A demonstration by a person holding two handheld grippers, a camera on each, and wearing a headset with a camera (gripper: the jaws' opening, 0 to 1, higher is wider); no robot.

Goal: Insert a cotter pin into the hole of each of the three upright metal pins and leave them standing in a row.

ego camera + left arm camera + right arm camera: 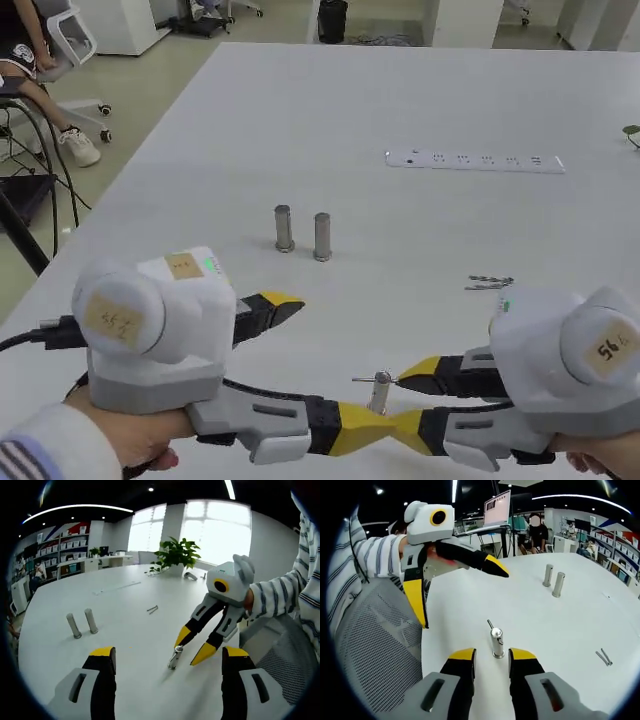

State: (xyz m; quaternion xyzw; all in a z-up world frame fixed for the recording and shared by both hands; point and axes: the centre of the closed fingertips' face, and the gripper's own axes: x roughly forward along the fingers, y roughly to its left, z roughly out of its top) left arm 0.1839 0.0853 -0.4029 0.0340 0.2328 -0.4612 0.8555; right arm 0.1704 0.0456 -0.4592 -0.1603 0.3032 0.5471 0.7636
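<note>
Standing just ahead of the right gripper (492,654) — fingers (463,655) narrowly parted, empty — was a metal pin (496,641), cotter pin (490,624) through it; left gripper (168,653) gaped wide, empty.

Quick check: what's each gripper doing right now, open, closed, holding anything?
Left gripper: open wide, holding nothing.
Right gripper: open, jaws narrowly apart at the near metal pin, holding nothing.
</note>
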